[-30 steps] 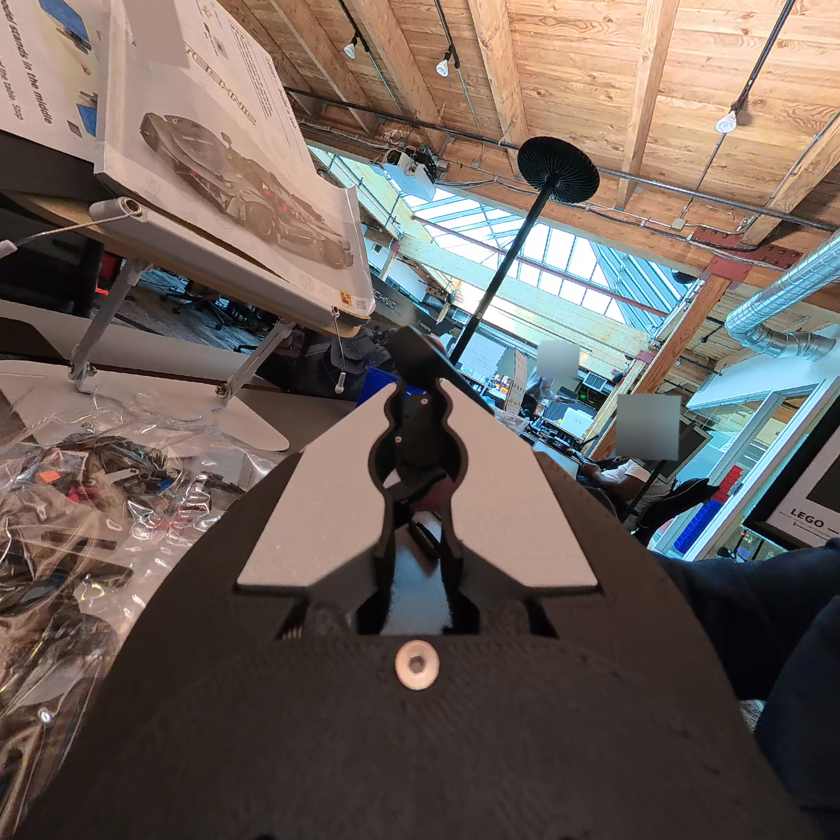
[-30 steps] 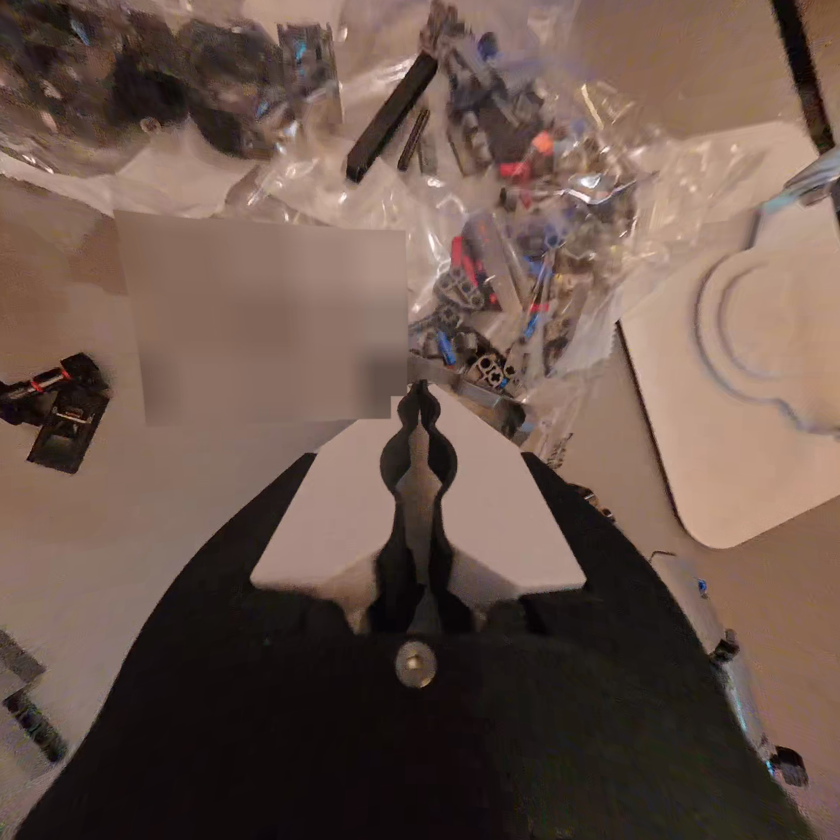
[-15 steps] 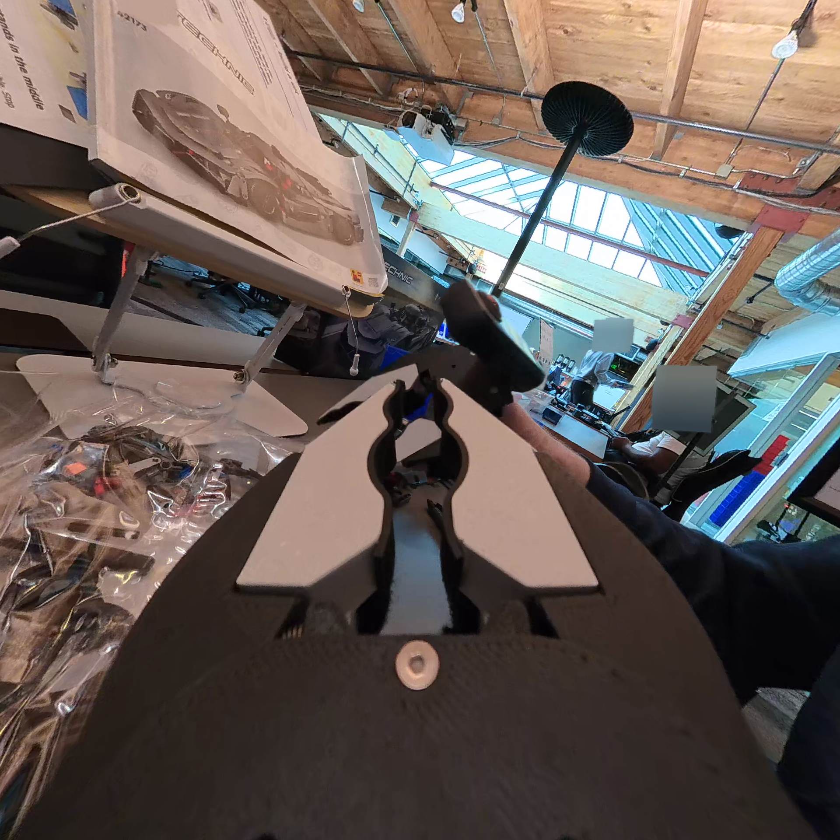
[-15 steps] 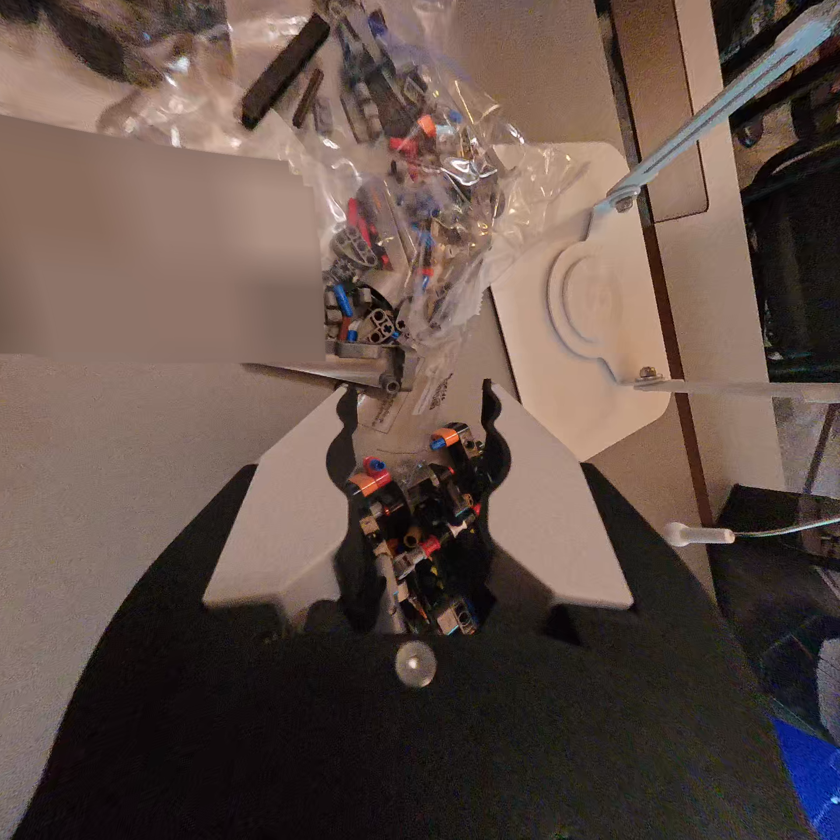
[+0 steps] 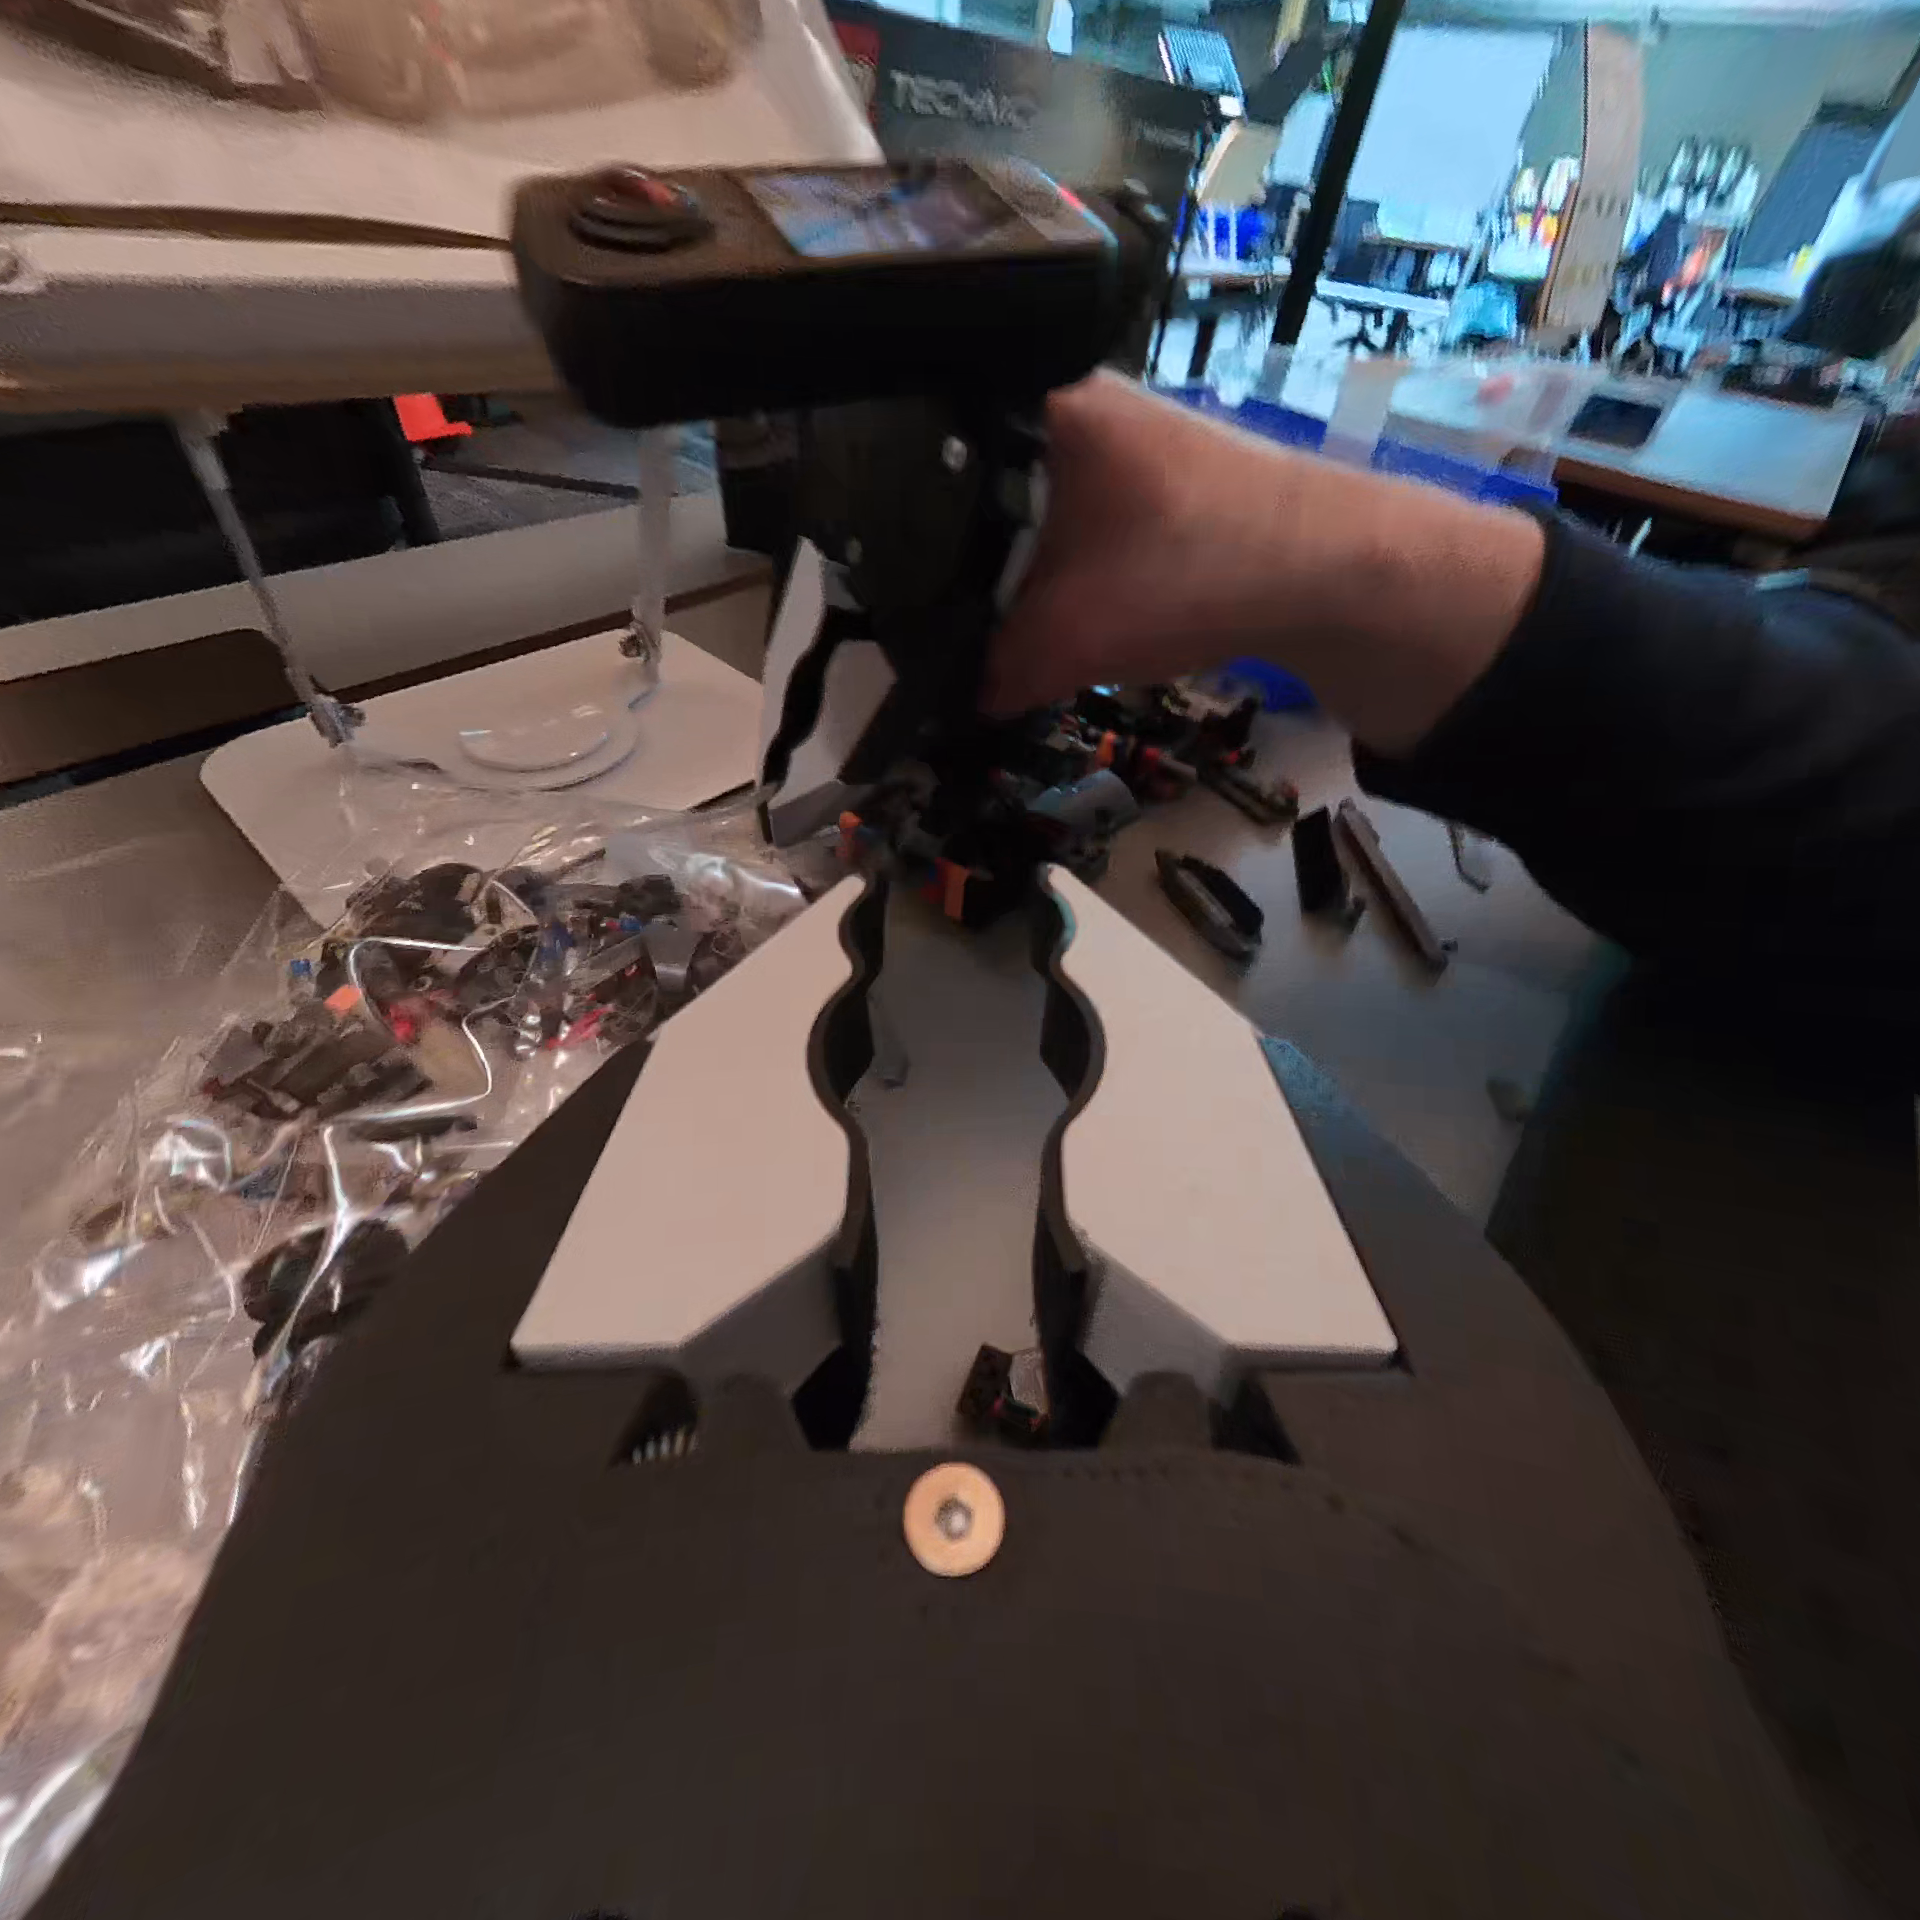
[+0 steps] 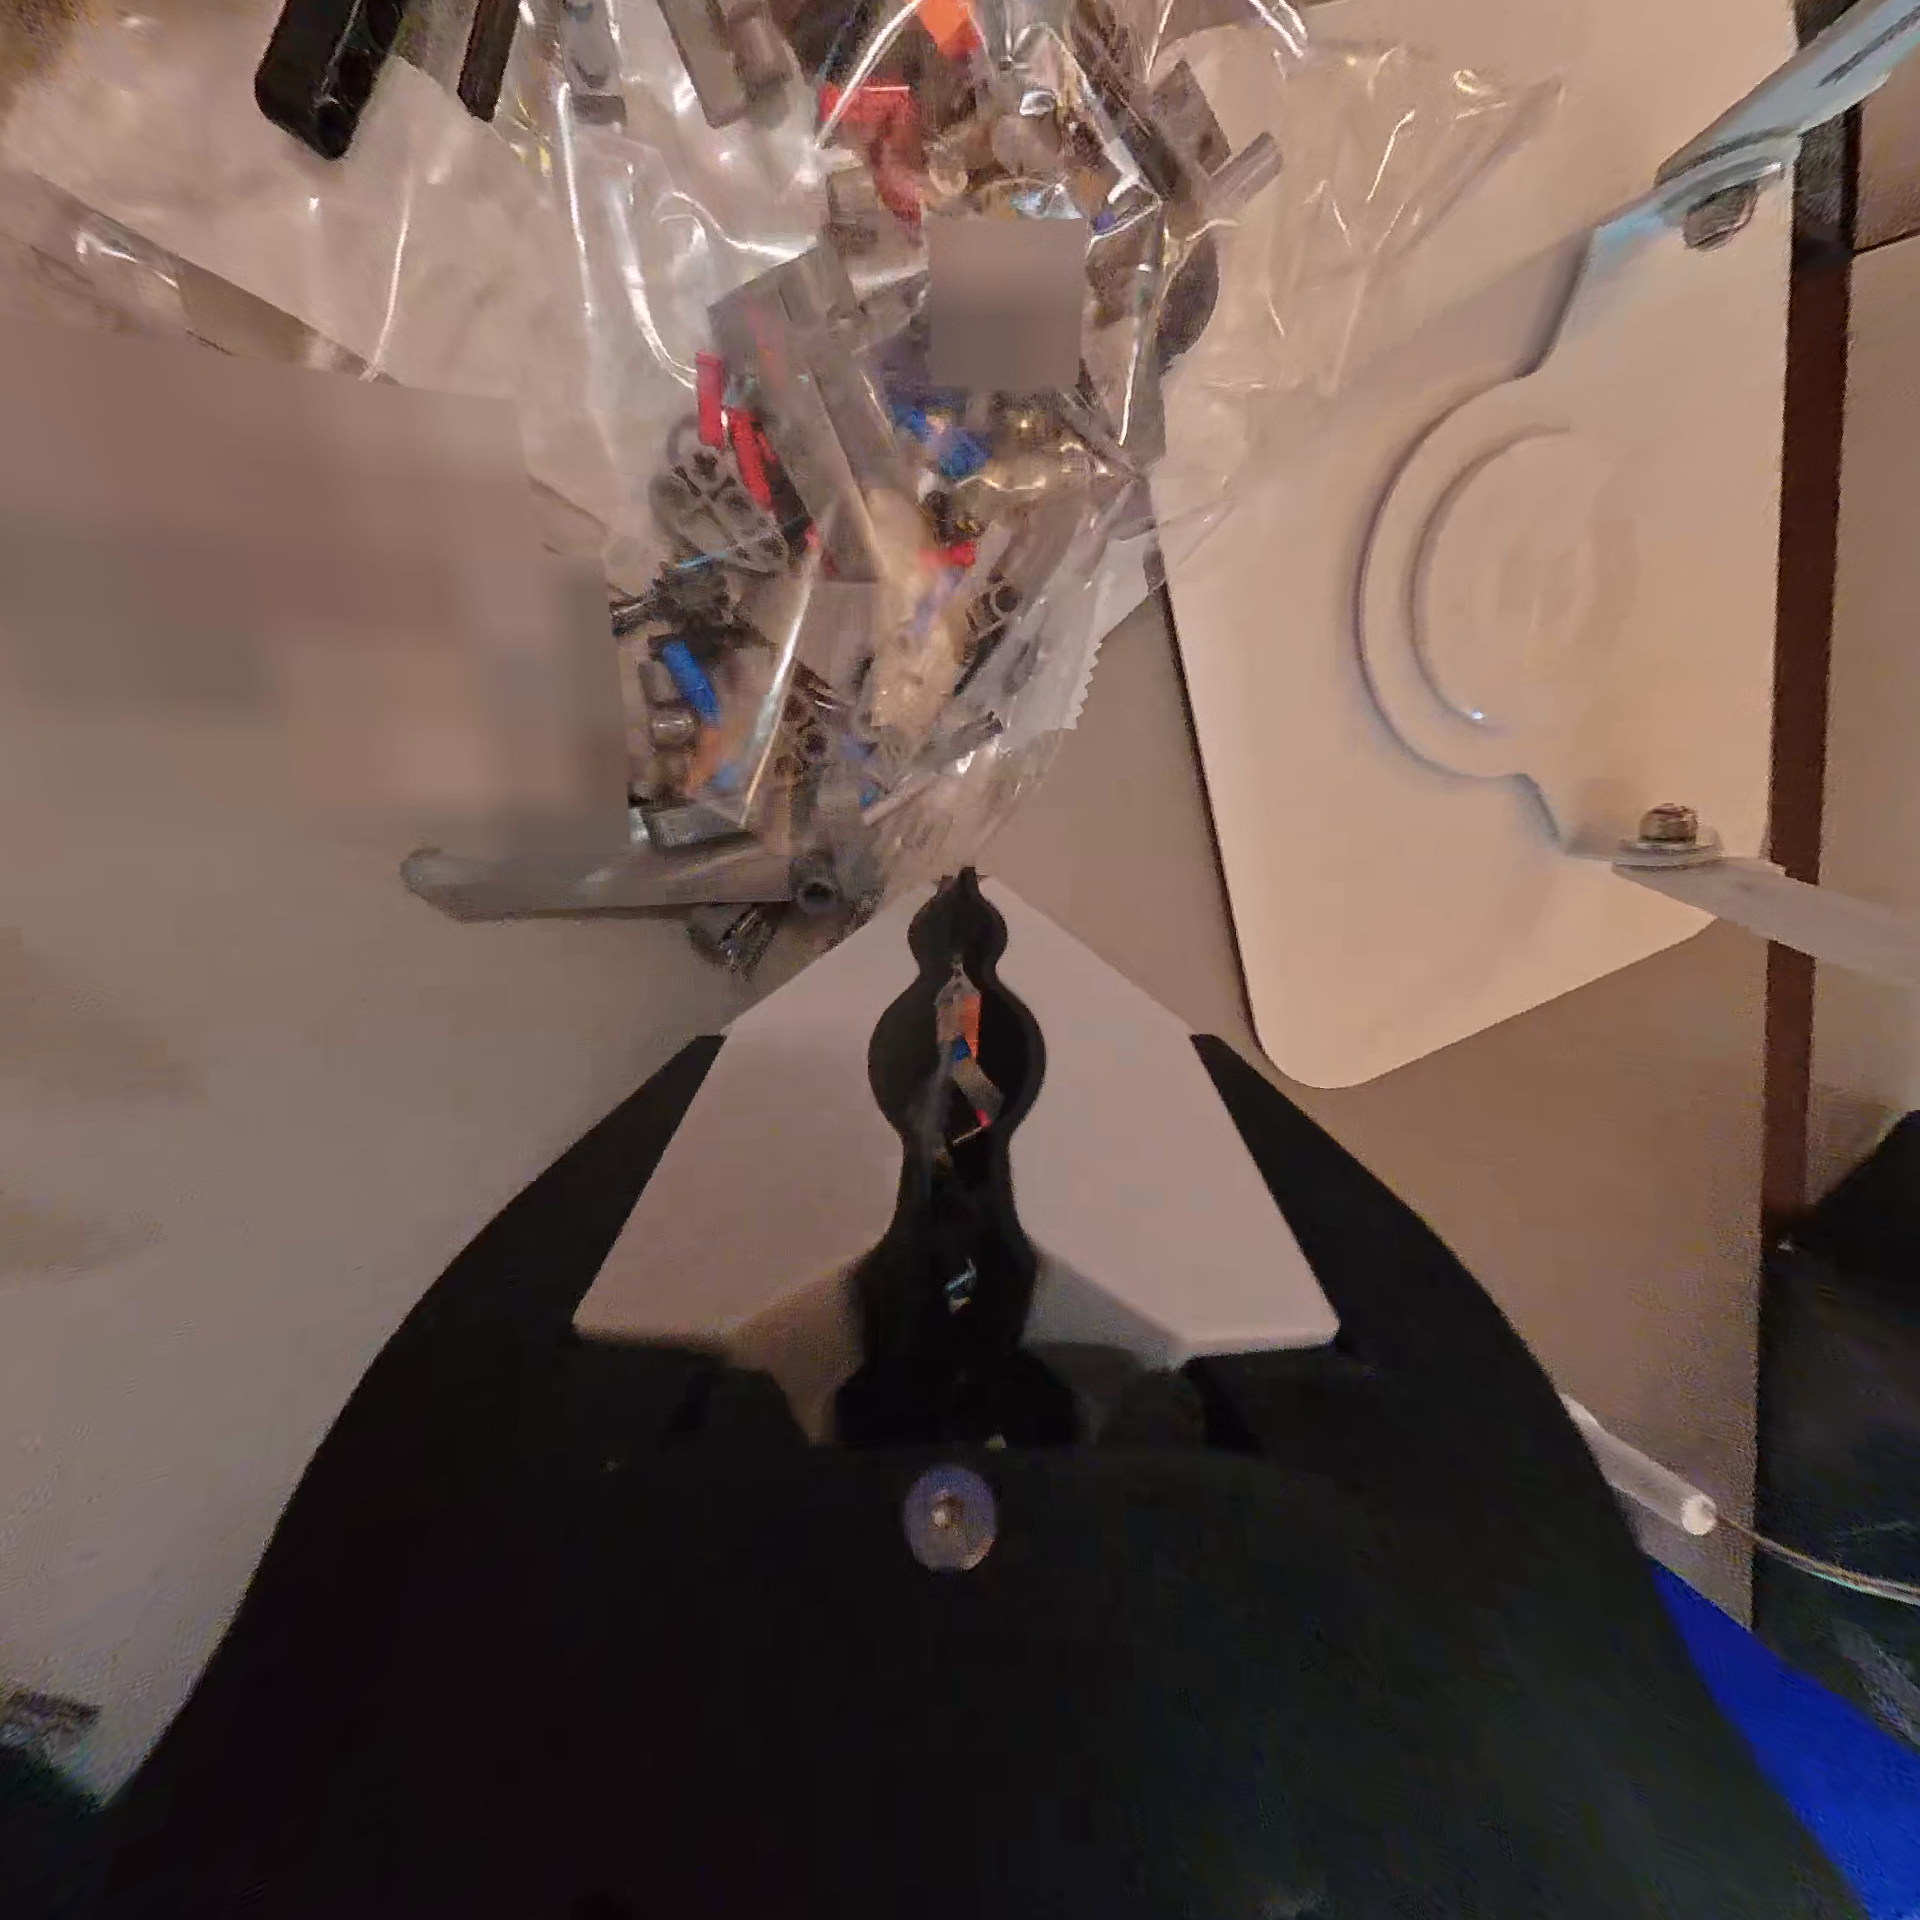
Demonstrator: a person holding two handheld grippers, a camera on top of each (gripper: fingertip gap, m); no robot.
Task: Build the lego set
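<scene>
Left wrist view first. Held the left gripper (image 5: 954,894) low over the bench (image 5: 1403,1039), tongs apart with only bare bench in the gap. Idle, and aimed at the work, most likely to be ready to steady it. Saw, just beyond the tips, the half-built lego assembly (image 5: 1039,810) sitting toward the middle of the bench. Gripped the right gripper (image 5: 883,800) in a hand (image 5: 1226,561), nose down onto that assembly from above; too blurred to read its tongs from here. Left the bags of parts (image 5: 468,966) along the bench's left edge, touching the white stand base (image 5: 499,727), with the instruction booklet (image 5: 416,104) propped above on the stand, presumably tilted for reading while building. Noted loose black pieces (image 5: 1210,914) right of the assembly, near but apart from it, and one small piece (image 5: 1003,1392) down by the root of the left tongs.

Right wrist view next. Looked down along the right gripper (image 6: 961,904): tongs drawn together, with orange and grey bits of the lego assembly (image 6: 961,1013) showing through the scalloped gap — judged as clamped on part of it, probably to lift or pin it. Found the bags of parts (image 6: 883,520) just beyond the tips and the stand base (image 6: 1558,623) to the right, by the edge of the bench (image 6: 260,1143). Judged one risk — a thin pinch on a loosely joined build could pull a piece off
</scene>
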